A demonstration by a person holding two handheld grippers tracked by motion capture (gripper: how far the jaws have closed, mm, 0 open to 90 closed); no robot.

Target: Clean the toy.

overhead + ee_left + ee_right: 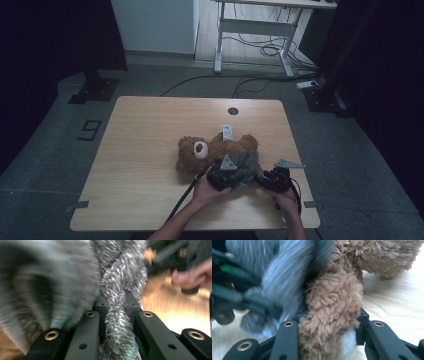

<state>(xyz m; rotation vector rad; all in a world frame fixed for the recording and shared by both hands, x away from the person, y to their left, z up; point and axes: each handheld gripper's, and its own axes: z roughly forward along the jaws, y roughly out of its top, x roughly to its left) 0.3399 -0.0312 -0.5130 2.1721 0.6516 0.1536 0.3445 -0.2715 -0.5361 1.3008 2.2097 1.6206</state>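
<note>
A brown teddy bear (200,150) lies on the wooden table (140,165), its head to the left and a white tag (227,132) at its back. A grey furry garment (245,165) covers its lower body. My left gripper (225,176) is shut on a twisted fold of that grey garment (116,322), which fills the gap between the jaws of the left gripper (115,306). My right gripper (272,180) is shut on one of the bear's brown legs (332,315), and the right gripper (330,318) has grey fur (284,282) just left of it.
A round cable hole (233,111) sits near the table's far edge. The left half of the tabletop is bare wood. A white desk frame (250,30) with loose cables stands on the floor beyond. The other hand (192,275) is blurred at the right of the left gripper view.
</note>
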